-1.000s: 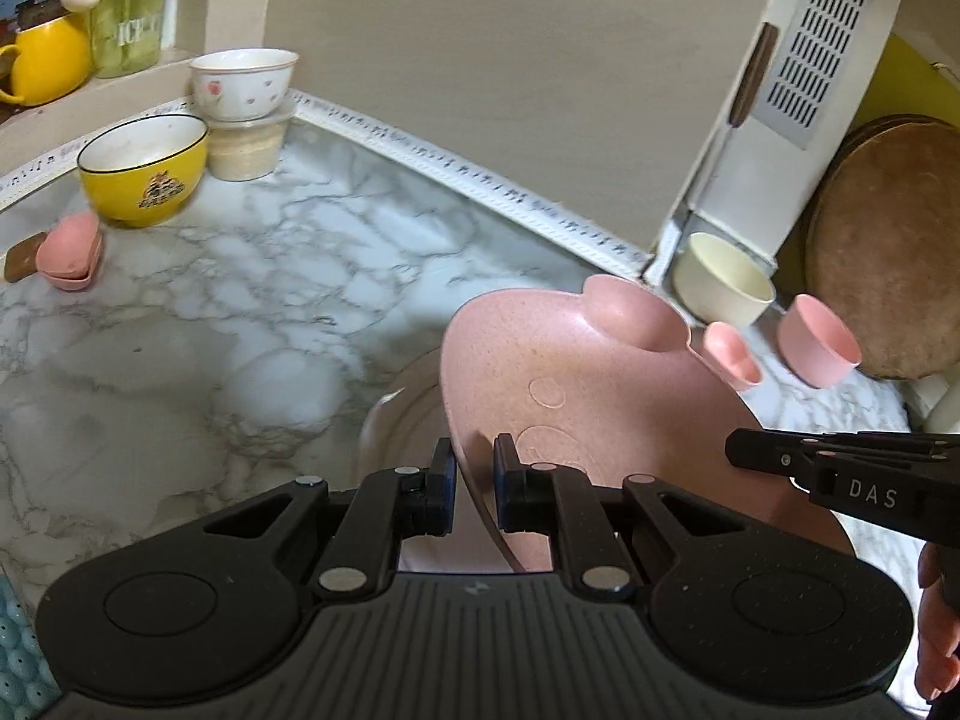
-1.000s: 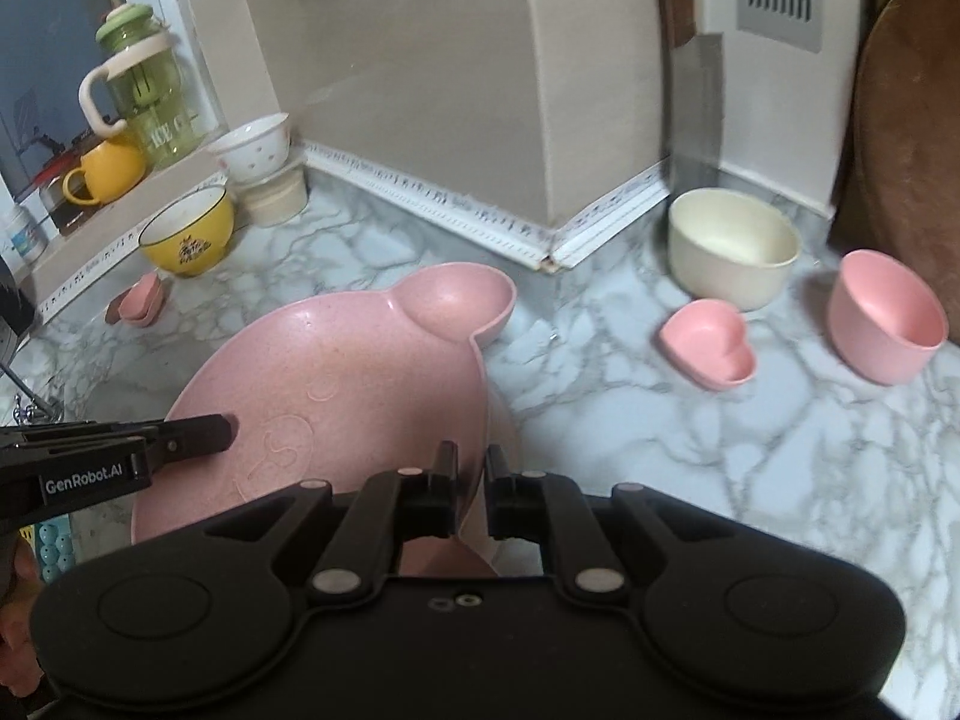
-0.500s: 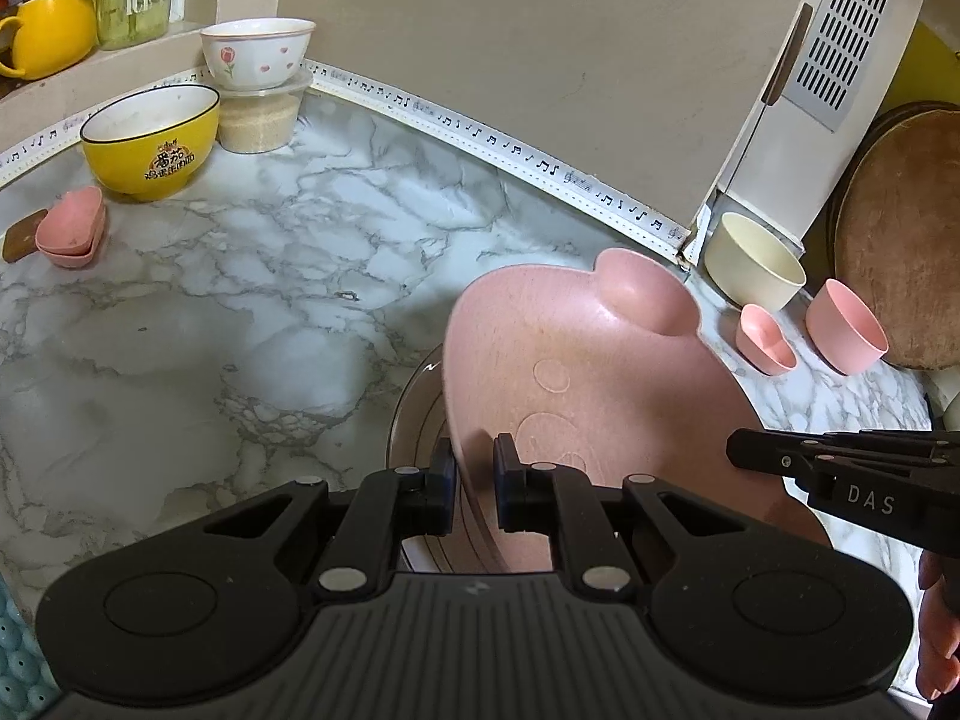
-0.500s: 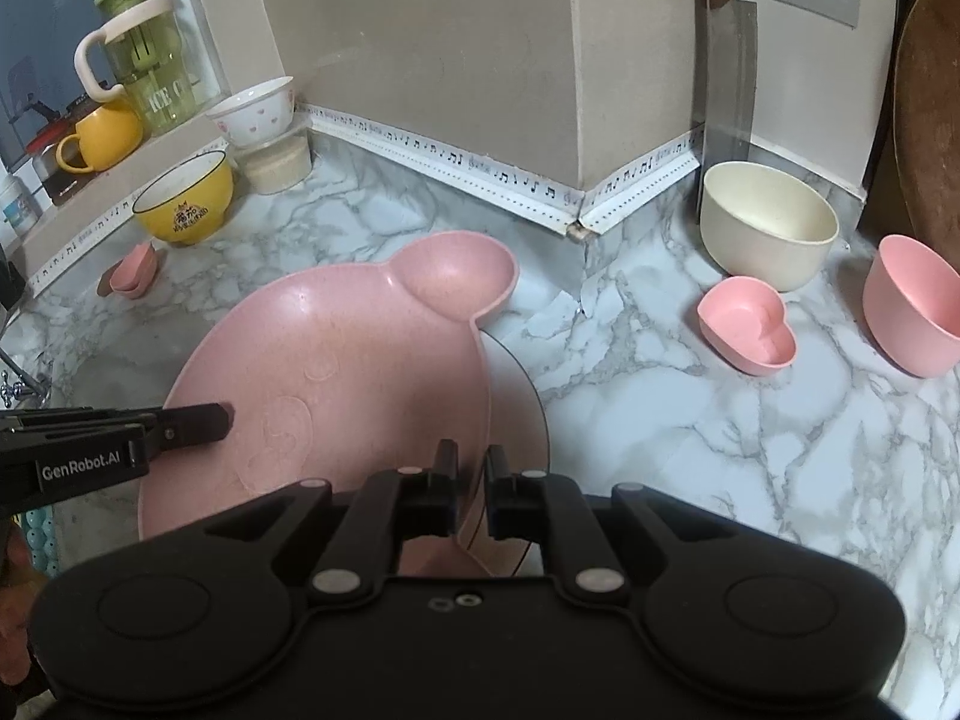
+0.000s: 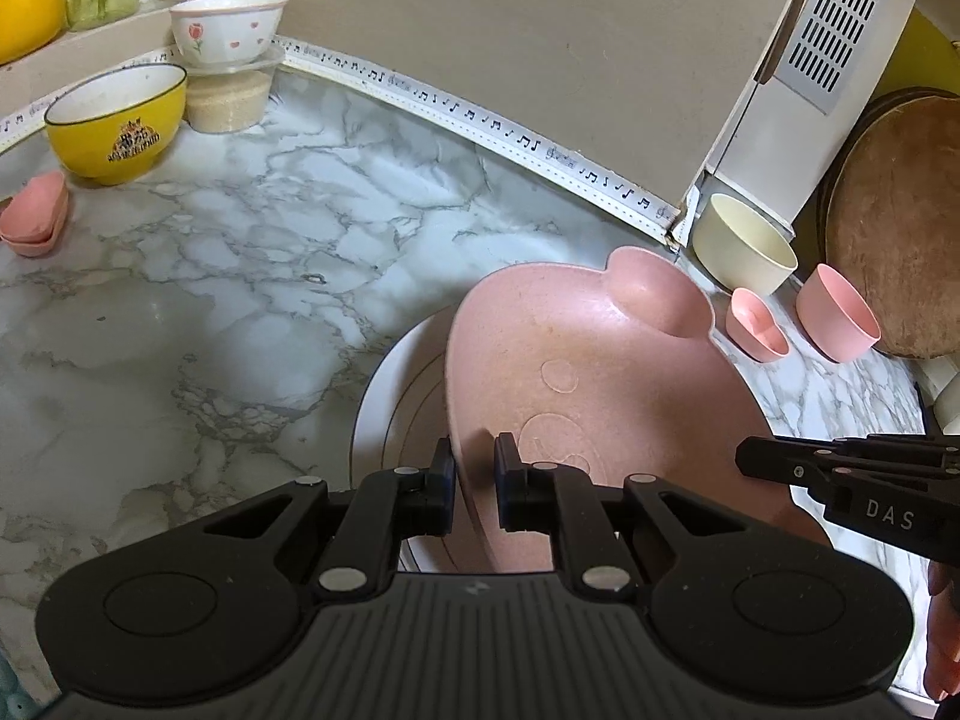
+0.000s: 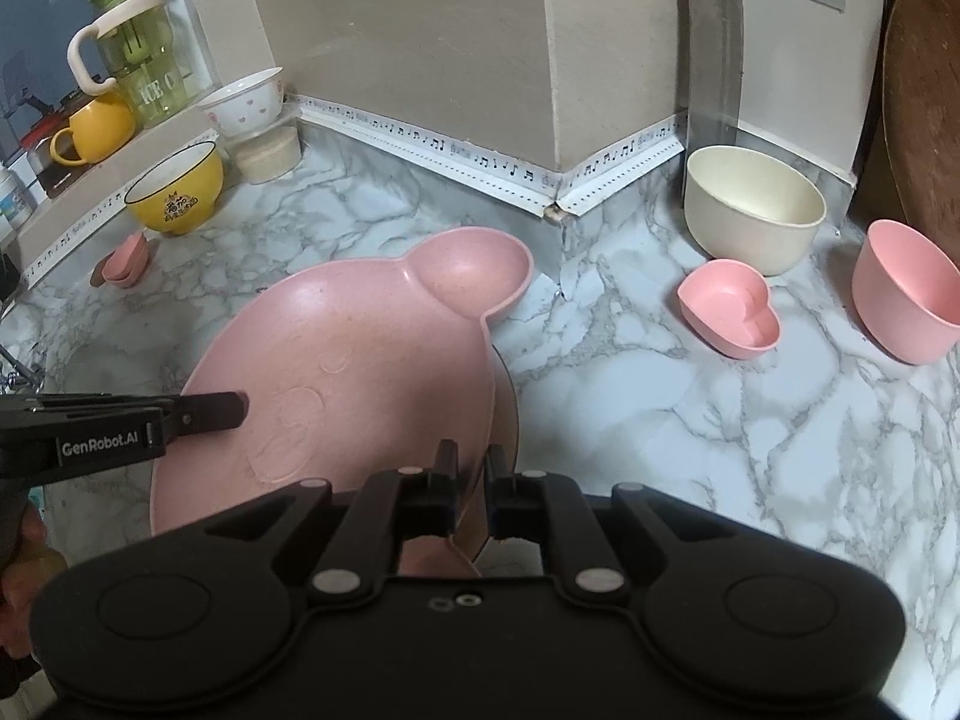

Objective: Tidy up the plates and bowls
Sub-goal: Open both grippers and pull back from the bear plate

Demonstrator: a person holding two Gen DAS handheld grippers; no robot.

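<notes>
— Plates first, then? What have you got hold of?

— Both of my grippers are on the pink bear-eared plate (image 5: 576,396). My left gripper (image 5: 474,480) has its fingers narrowed on the plate's near-left rim; my right gripper (image 6: 471,483) pinches the near-right rim the same way. The plate sits tilted over a white plate (image 5: 384,420) that lies flat on the marble counter (image 5: 210,300), directly beneath it.

— So which step is this?

— Stacking, I judge: setting the pink plate down onto the white one. Whether its underside already touches, I cannot tell.

— And the next move?

— Level it, lower both sides together so it centres, then ease both grips apart at once. Letting go one side first could let it slide off.

— What waits beyond the pink plate?

— Just past its ear on the right, a pink heart dish (image 6: 729,315), a cream bowl (image 6: 753,207) and a pink cup (image 6: 906,300). Far left of the plate, a yellow bowl (image 5: 114,120), small stacked pink dishes (image 5: 33,222), and a white flowered bowl (image 5: 228,27) atop a tub.
</notes>
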